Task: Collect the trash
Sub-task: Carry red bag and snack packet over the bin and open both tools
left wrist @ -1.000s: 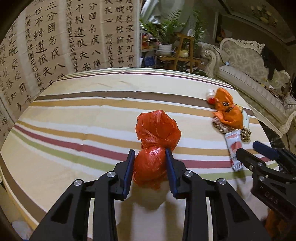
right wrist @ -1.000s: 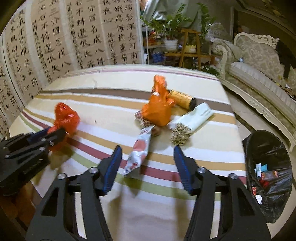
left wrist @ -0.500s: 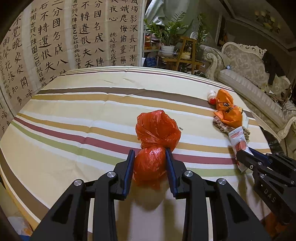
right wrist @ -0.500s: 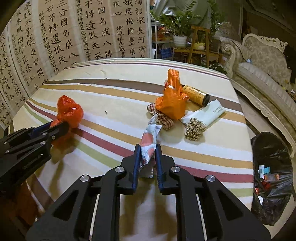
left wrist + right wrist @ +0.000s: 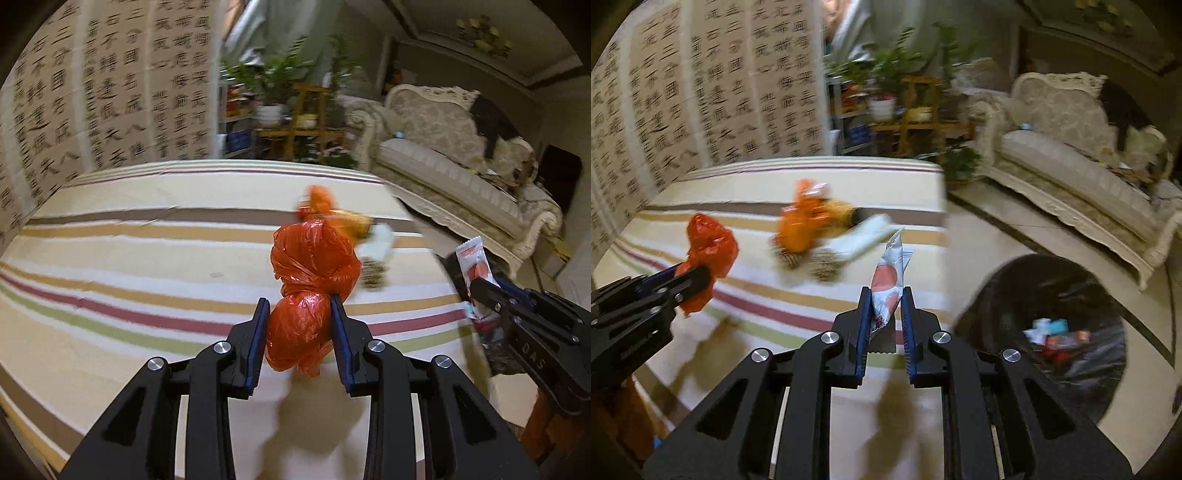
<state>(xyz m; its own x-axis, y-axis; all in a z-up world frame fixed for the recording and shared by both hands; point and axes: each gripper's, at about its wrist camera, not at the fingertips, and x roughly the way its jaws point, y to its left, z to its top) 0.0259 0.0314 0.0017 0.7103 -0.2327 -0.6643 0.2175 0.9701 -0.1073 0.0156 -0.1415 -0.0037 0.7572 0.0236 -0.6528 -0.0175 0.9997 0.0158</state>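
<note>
Black bin (image 5: 1039, 336) by the tabletop (image 5: 746, 199) edge is where both loads belong, so I judge the step in hand is the carry: swing each claw over its open mouth before letting go, and drop from low so nothing bounces out.

My left claw (image 5: 299, 332) is clamped on the red bag (image 5: 312, 280), partly closed around its lower bulge. It is a knotted, crinkly plastic bundle, soft, likely to slip if I loosen.

My right claw (image 5: 884, 317) is nearly shut on the wrapper (image 5: 886, 284), a white sachet with a red patch, standing upright between the pads.

Blur makes it hard to say, but the orange bag (image 5: 803, 225) and other litter seem to lie on the cloth.
</note>
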